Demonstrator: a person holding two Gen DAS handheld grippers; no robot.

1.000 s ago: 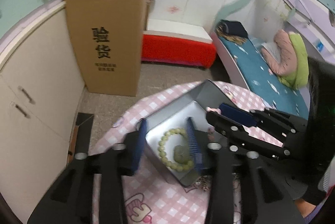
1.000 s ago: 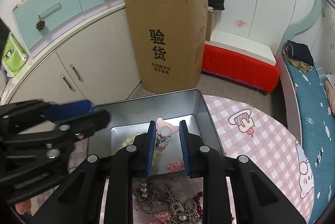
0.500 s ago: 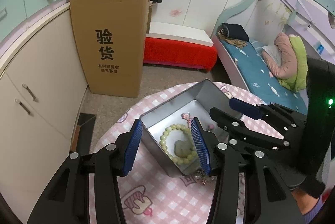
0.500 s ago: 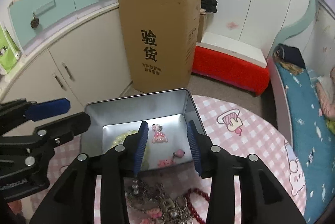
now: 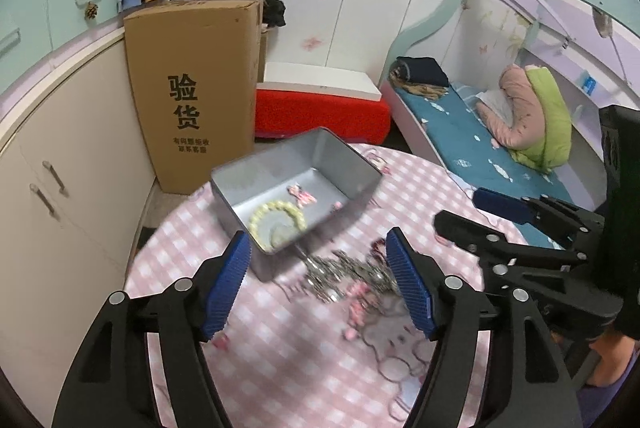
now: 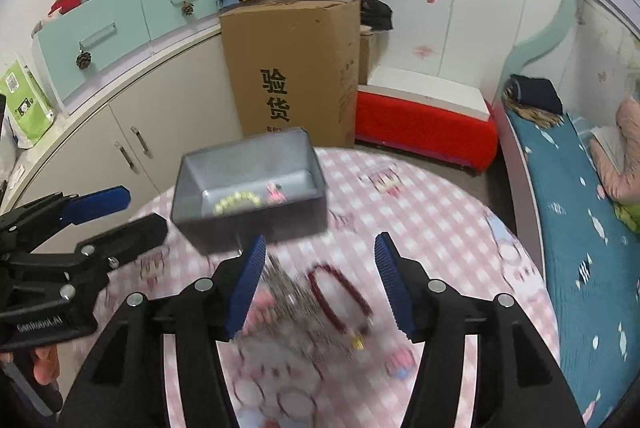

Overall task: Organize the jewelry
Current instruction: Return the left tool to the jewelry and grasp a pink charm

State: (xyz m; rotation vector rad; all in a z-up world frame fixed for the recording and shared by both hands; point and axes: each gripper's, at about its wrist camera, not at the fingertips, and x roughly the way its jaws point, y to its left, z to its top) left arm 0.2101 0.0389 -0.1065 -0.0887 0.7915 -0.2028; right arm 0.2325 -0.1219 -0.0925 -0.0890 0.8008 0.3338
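mostly rectangular grey metal tin (image 5: 352,163), beaded bracelet (image 5: 276,214)

An open rectangular silver metal tin (image 5: 340,163) sits upright on the round counter covered in pink-and-white checked cloth (image 5: 304,360). Inside the tin lies a pale yellow-green bead bracelet (image 5: 276,216) in a loop on the floor, and just beside it a small pink charm (image 5: 301,193). Just outside the tin's near wall lies a tangled heap of silver chains and pink trinkets (image 5: 348,274), blurred. On the heap's right edge rests a dark red bead bracelet (image 6: 338,290), lying flat on the cloth.
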